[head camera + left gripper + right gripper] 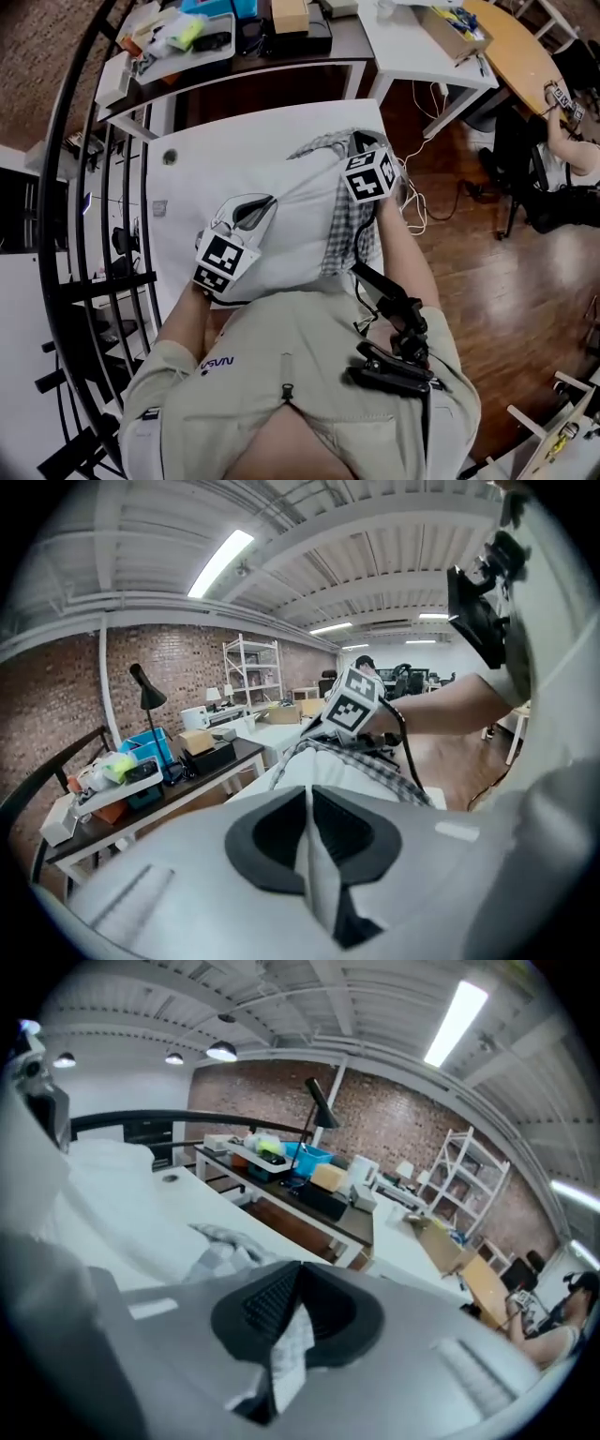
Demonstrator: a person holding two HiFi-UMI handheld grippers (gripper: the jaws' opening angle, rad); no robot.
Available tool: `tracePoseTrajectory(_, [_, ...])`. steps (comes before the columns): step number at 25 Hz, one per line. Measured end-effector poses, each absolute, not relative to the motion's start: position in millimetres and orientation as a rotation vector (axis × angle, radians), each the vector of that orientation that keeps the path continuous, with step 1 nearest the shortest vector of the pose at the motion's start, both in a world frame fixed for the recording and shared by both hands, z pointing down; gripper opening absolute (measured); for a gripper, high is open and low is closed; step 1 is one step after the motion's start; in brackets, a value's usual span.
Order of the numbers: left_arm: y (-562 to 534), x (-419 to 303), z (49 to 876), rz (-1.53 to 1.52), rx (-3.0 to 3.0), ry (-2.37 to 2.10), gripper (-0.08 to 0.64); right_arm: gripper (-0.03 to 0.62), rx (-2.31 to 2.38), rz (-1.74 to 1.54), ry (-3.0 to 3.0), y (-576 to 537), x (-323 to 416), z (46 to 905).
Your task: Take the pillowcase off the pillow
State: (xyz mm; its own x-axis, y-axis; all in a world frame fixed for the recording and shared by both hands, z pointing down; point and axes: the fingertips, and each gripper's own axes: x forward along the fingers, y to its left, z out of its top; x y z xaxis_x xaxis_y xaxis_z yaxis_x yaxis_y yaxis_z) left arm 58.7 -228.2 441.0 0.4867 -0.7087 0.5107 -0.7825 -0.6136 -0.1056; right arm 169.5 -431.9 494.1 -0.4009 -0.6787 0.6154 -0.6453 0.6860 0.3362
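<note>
A white pillow [291, 220] lies on the white table [206, 159], close to my body. Its grey checked pillowcase [345, 234] is bunched along the pillow's right side and far end. My left gripper [251, 211] is at the pillow's left part, shut on a fold of the white pillow fabric; the left gripper view shows that fold pinched between the pads of the left gripper [309, 813]. My right gripper [359, 145] is at the pillow's far right corner. In the right gripper view, the right gripper [293, 1305] is shut on a strip of the checked pillowcase [225, 1246].
A dark desk [281, 52] with boxes and clutter stands behind the table, a white desk [412, 42] to its right. A black railing [84, 197] runs along the left. Cables [417, 211] hang off the table's right edge. A person [572, 155] sits at the far right.
</note>
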Motion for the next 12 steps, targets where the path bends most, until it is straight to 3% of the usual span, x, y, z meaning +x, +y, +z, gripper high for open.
tracePoseTrajectory(8, [-246.4, 18.4, 491.8, 0.725, 2.399, -1.400, 0.035, 0.008, 1.089, 0.116, -1.964, -444.9, 226.1, 585.8])
tracePoseTrajectory(12, [-276.1, 25.0, 488.8, 0.754, 2.455, -1.456, 0.086, 0.047, 1.180, 0.217, -2.112, -424.6, 227.9, 566.1])
